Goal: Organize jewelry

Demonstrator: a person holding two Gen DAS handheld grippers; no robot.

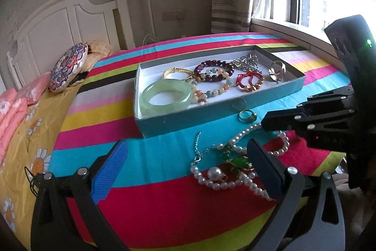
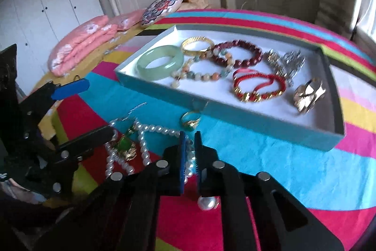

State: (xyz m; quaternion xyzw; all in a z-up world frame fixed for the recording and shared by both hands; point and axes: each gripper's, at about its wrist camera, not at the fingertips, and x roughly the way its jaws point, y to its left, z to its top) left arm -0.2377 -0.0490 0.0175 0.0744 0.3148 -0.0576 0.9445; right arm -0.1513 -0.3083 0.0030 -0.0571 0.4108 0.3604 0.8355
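Right gripper (image 2: 189, 152): fingers nearly closed, pinching the pearl necklace (image 2: 162, 128) (on the bed's striped cover).
Left gripper (image 1: 185, 168): fingers spread wide, holding nothing.
Box (image 1: 211, 109): bracelets inside.

Hidden: pearl necklace (image 2: 150, 133) partly behind right gripper (image 2: 190, 142) fingers | Blurred: gold ring (image 2: 190, 120) beside necklace | Cut off: large pearl (image 2: 208, 202) under gripper

A wide strip of striped bedspread (image 1: 152, 149) lies bare along the near edge, left of the tangled pearl necklace (image 1: 235, 171). The teal tray (image 1: 211, 114) walls off the middle, a gold ring (image 1: 246, 115) just before its near wall; bangles crowd its left end.
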